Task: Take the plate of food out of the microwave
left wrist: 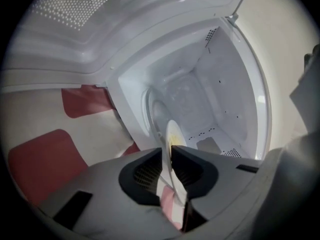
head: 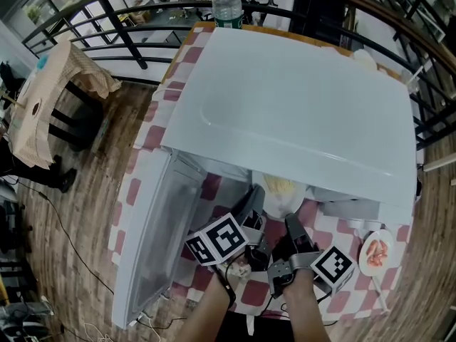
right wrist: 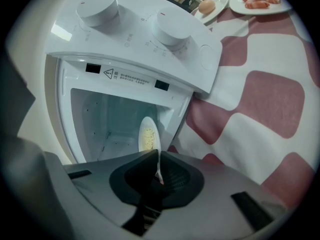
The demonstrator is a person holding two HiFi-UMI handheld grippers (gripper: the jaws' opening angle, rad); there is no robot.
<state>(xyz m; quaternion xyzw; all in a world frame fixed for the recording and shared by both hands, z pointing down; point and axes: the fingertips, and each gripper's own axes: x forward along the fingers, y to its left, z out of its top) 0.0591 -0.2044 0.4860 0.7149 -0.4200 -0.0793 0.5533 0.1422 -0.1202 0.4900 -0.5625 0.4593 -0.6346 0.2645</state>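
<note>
1. Left claw [left wrist: 166, 153] clenched on the rim of the plate [left wrist: 173, 134] — yellowish food on it.
2. Right claw [right wrist: 159, 156] grasping the same plate's rim, right side.
3. Plate sits in the mouth of the open microwave [head: 299, 105], partly out; door [head: 153, 234] swung wide; microwave on checkered bench [head: 146, 137].

1. A dark wooden plank floor [head: 92, 191] surrounds a surface draped in a red-and-white checked cloth [head: 146, 137].
2. A curved black metal railing [head: 122, 35] runs beyond it.
3. Furniture under a beige patterned cloth [head: 43, 98] stands at the left.
4. Thin black cables [head: 71, 237] trail across the floor.
5. Soft, even daylight.
</note>
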